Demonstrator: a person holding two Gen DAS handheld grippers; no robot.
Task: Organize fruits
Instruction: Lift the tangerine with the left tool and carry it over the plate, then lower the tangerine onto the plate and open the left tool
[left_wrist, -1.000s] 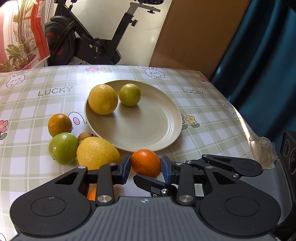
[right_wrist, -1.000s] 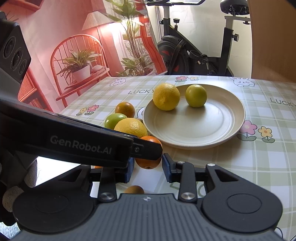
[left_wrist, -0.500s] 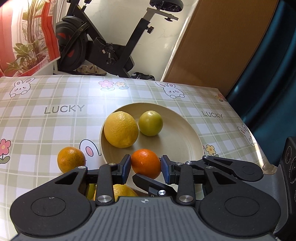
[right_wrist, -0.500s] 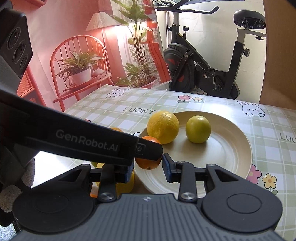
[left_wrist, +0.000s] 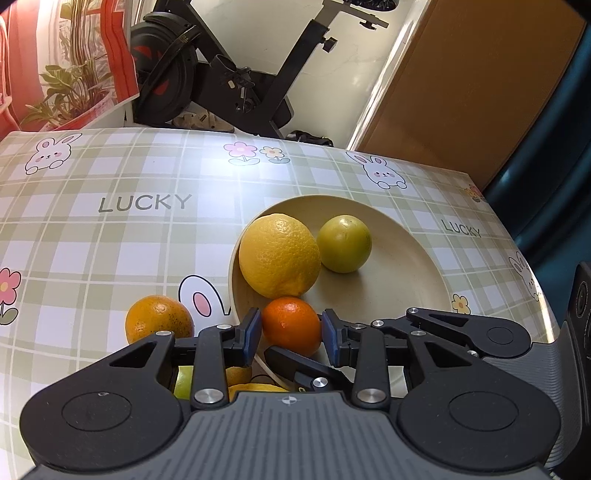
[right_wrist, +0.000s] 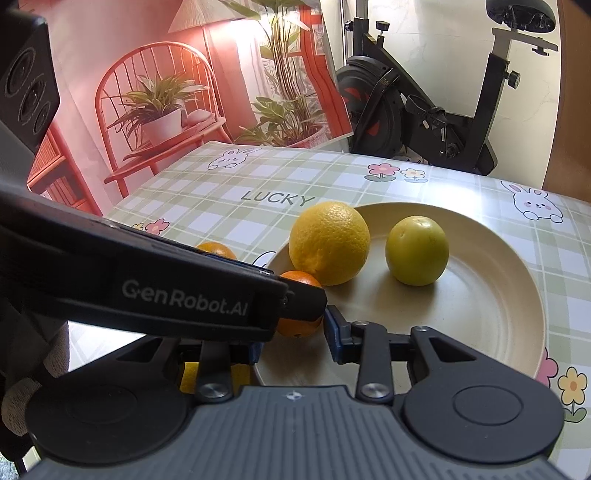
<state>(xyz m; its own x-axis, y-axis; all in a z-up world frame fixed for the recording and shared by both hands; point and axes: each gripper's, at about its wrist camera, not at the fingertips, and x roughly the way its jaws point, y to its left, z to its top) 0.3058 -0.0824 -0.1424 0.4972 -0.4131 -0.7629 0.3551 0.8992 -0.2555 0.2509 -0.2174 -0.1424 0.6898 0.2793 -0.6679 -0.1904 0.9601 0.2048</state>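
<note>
The left gripper (left_wrist: 291, 330) is clamped on a small orange (left_wrist: 291, 325) at the plate's (left_wrist: 406, 295) near-left rim. It hides the right gripper's (right_wrist: 293, 326) left finger; those fingers stand nearly together, holding nothing visible. The plate's right half lies bare.

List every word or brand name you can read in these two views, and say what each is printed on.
"LUCKY": on the checked tablecloth, left of the plate.
"LUCKY": on the tablecloth again, right of the plate, small.
"GenRobot.AI": on the side of the left gripper, seen in the right wrist view.
No other text is readable.
</note>
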